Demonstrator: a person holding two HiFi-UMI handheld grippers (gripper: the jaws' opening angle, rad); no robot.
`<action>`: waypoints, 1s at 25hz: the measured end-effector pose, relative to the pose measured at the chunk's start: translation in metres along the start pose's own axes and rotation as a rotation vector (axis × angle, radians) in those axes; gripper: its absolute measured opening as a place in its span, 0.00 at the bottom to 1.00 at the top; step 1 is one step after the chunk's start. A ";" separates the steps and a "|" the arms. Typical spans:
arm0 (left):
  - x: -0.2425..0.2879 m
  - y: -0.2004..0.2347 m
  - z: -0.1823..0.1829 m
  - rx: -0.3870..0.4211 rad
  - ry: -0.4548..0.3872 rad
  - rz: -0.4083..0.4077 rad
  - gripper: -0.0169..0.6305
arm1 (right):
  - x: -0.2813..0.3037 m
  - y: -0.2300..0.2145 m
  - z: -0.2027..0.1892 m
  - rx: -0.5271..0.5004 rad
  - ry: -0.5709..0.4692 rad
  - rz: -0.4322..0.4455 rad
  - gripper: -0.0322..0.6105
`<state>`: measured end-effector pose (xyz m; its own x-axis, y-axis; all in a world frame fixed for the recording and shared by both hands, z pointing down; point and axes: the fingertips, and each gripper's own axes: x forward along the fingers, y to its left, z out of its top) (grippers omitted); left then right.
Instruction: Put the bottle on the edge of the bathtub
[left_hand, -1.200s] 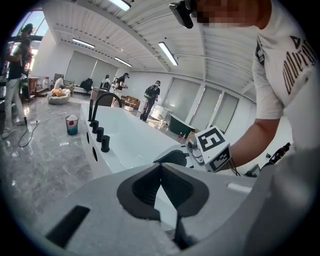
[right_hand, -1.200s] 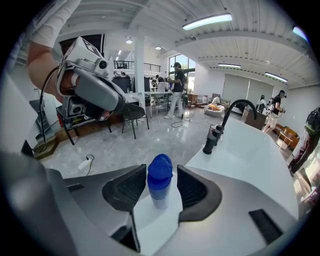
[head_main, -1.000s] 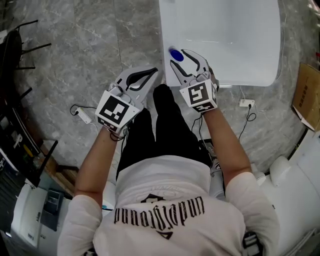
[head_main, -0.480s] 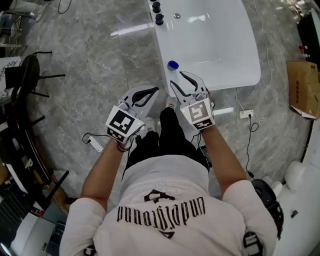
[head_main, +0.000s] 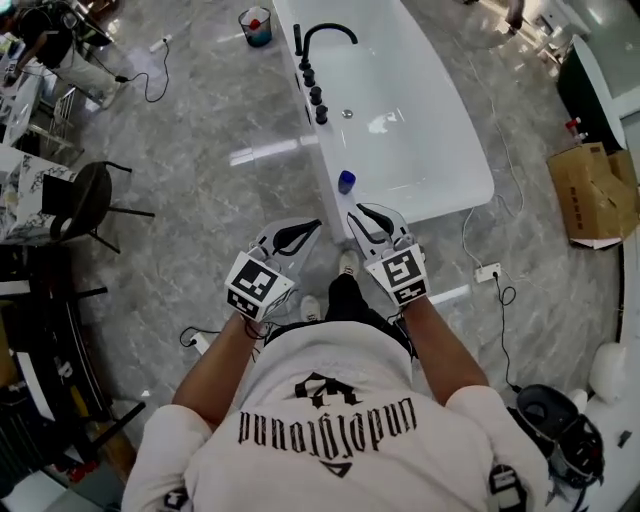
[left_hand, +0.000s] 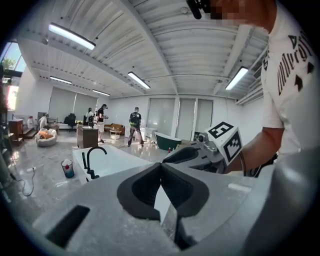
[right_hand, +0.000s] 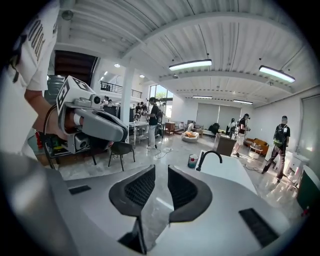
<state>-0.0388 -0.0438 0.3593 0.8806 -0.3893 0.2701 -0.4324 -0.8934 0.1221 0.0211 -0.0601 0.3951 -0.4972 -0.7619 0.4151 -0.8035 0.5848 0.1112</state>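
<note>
The bottle (head_main: 346, 181), with a blue cap, stands on the near edge of the white bathtub (head_main: 325, 150). Both grippers are held in front of the person, short of the tub and apart from the bottle. My right gripper (head_main: 366, 212) is nearest the bottle; its jaws have just been closing, a narrow gap remains, and nothing is between the pads (right_hand: 161, 172). My left gripper (head_main: 316, 224) is beside it over the floor, its jaw tips touching and empty (left_hand: 161, 166). Neither gripper view shows the bottle.
A black faucet (head_main: 325, 35) and knobs sit on the tub's far rim. A small bucket (head_main: 256, 25) stands beyond it on the marble floor. There is a black chair (head_main: 85, 200) at left, a cardboard box (head_main: 590, 190) at right, and a power strip (head_main: 487, 272) with cables near the tub.
Both grippers rose and drew back from the tub, leaving the bottle standing on its edge. The right jaws narrowed. The head view now takes in the whole tub.
</note>
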 end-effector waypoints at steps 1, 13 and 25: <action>-0.006 -0.005 0.005 0.006 -0.011 0.000 0.05 | -0.008 0.005 0.007 0.000 -0.011 -0.006 0.18; -0.068 -0.061 0.052 0.040 -0.153 -0.020 0.05 | -0.079 0.053 0.078 -0.031 -0.172 -0.019 0.07; -0.099 -0.081 0.063 0.067 -0.202 -0.050 0.05 | -0.100 0.087 0.099 -0.060 -0.201 -0.024 0.07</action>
<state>-0.0789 0.0530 0.2629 0.9245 -0.3752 0.0676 -0.3793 -0.9230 0.0646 -0.0313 0.0398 0.2738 -0.5381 -0.8127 0.2235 -0.7980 0.5766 0.1752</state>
